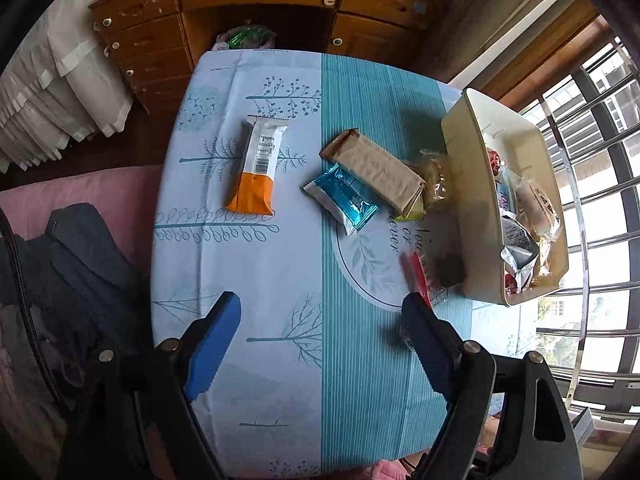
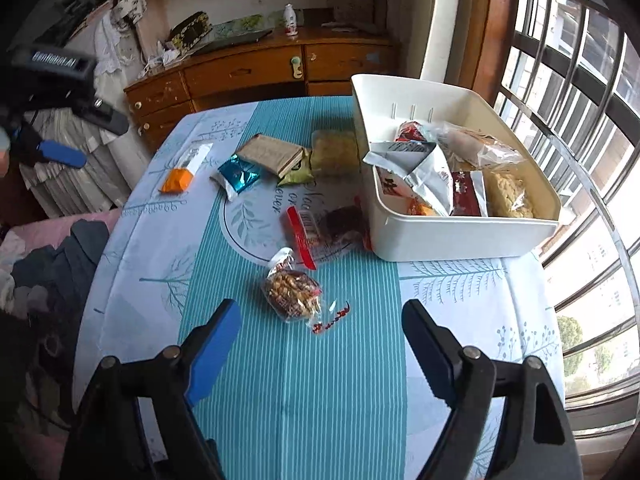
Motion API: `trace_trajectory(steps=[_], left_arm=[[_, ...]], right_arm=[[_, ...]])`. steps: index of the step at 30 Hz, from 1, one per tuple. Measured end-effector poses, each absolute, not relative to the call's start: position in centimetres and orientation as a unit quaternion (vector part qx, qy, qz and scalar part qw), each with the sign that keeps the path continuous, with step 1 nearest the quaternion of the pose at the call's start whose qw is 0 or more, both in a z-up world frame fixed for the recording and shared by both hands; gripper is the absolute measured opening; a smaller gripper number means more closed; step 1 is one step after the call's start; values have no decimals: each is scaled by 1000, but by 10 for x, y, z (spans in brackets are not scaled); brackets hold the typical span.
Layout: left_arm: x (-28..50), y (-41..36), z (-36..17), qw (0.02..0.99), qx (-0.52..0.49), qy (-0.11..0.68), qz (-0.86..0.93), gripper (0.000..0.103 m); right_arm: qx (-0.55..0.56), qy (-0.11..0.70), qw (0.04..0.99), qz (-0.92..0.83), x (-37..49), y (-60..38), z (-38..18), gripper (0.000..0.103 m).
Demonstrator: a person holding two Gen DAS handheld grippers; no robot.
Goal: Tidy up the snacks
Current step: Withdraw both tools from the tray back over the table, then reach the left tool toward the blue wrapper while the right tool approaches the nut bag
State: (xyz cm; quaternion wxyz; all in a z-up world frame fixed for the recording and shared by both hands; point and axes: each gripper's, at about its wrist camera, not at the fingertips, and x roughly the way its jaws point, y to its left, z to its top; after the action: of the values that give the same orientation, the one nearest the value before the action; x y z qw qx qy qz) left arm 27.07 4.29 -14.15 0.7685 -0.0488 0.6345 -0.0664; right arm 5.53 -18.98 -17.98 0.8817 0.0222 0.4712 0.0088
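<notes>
A cream bin (image 1: 464, 160) (image 2: 440, 236) with several snack packs inside stands on the table's right. Loose on the cloth lie a white-and-orange bar (image 1: 258, 168) (image 2: 186, 168), a blue foil pack (image 1: 344, 198) (image 2: 238, 176), a brown box (image 1: 376, 170) (image 2: 272, 154), a yellowish pack (image 2: 334, 152), a red-edged dark snack (image 1: 438, 272) (image 2: 324, 232) and a clear nut bag (image 2: 294, 292). My left gripper (image 1: 320, 320) is open above the table's near side. My right gripper (image 2: 320, 320) is open, just short of the nut bag.
The table (image 2: 320, 380) has a teal and pale-blue cloth. A wooden dresser (image 2: 248, 76) stands behind it. A barred window (image 2: 580, 120) is at the right. Pink bedding with dark clothes (image 1: 72, 264) lies to the left. The left gripper shows in the right wrist view (image 2: 60, 152).
</notes>
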Motion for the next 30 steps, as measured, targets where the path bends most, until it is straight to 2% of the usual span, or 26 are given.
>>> trace_trajectory(steps=[10,30], left_arm=[[311,29,-192,735,-87,671,-40,82],[366,2,-278,695,-141,705,0,82]], right_arm=[[-89,479,871,67,70,-174,-211,83],[-76,533,832,132,103,-167,-265,77]])
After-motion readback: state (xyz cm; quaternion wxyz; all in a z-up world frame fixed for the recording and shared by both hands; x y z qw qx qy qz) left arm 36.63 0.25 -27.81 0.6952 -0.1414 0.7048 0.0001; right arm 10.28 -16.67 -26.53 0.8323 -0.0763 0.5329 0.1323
